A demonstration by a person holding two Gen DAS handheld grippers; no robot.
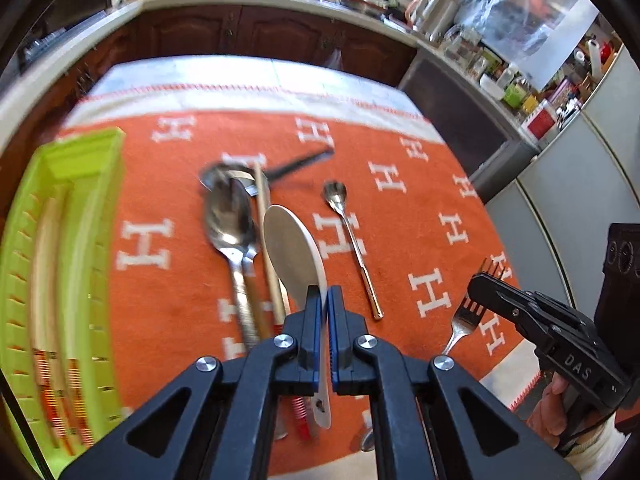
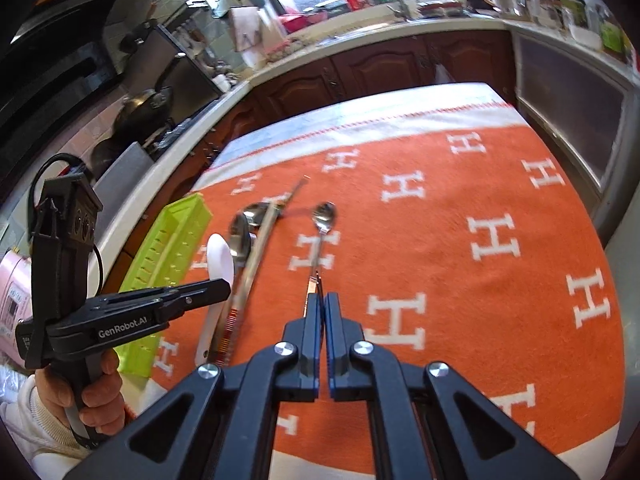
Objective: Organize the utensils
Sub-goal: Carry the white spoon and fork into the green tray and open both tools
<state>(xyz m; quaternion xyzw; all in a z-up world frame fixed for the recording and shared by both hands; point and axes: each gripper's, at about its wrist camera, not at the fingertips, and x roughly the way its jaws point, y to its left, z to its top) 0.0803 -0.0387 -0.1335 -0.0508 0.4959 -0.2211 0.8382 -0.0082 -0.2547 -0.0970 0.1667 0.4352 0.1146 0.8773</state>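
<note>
Left claw, nearest the lens, clenched on the handle of a white spoon, whose bowl is raised over the orange cloth on the worktop. Right claw clenched on a fork, tines showing beyond its tip. Metal spoons and a small spoon lie on the cloth; the green tray with chopsticks stands at the left.

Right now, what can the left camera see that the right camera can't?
Only the left camera: chopsticks lying inside the green tray, and the handle of the fork. Only the right camera: a pan on the stove. Both: the orange cloth, the white spoon pinched in the left gripper, the small spoon and the tray.
</note>
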